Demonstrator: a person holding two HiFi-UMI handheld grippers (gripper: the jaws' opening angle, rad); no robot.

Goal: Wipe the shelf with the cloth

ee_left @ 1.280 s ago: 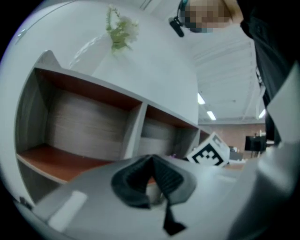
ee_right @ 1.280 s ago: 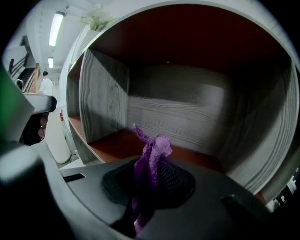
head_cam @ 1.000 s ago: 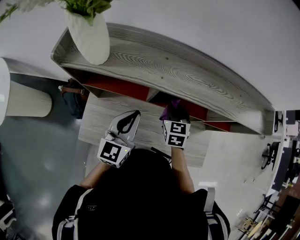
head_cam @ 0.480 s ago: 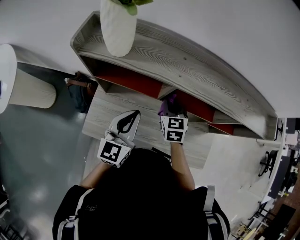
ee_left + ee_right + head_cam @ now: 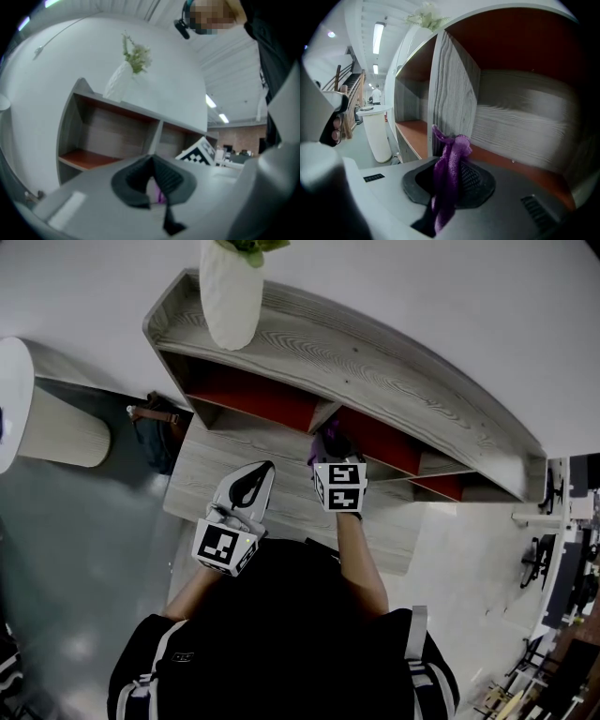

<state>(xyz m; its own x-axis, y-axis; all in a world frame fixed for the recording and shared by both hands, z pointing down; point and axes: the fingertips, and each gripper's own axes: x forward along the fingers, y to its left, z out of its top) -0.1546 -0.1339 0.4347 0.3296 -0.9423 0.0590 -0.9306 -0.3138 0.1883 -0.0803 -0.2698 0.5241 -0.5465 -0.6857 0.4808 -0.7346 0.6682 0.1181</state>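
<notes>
The shelf unit (image 5: pixel 375 362) has a grey wood-grain top and red-brown boards in its compartments. My right gripper (image 5: pixel 330 450) is shut on a purple cloth (image 5: pixel 323 440) at the mouth of a compartment, close to the upright divider (image 5: pixel 323 415). In the right gripper view the cloth (image 5: pixel 449 159) hangs bunched out of the right gripper (image 5: pixel 447 183), in front of the divider (image 5: pixel 450 93) and the red-brown shelf board (image 5: pixel 520 166). My left gripper (image 5: pixel 265 469) is shut with nothing in it, held back over the low wooden platform (image 5: pixel 281 498). Seen in its own view, the left gripper (image 5: pixel 152 185) points at the shelf (image 5: pixel 117 136).
A white vase (image 5: pixel 231 296) with green stems stands on the shelf top at the left; the vase (image 5: pixel 117 82) also shows in the left gripper view. A white round pedestal (image 5: pixel 56 432) and a brown bag (image 5: pixel 155 427) stand on the floor to the left.
My right gripper has carried the cloth left, closer to the divider. The head view has shifted a little. The left gripper has hardly moved.
</notes>
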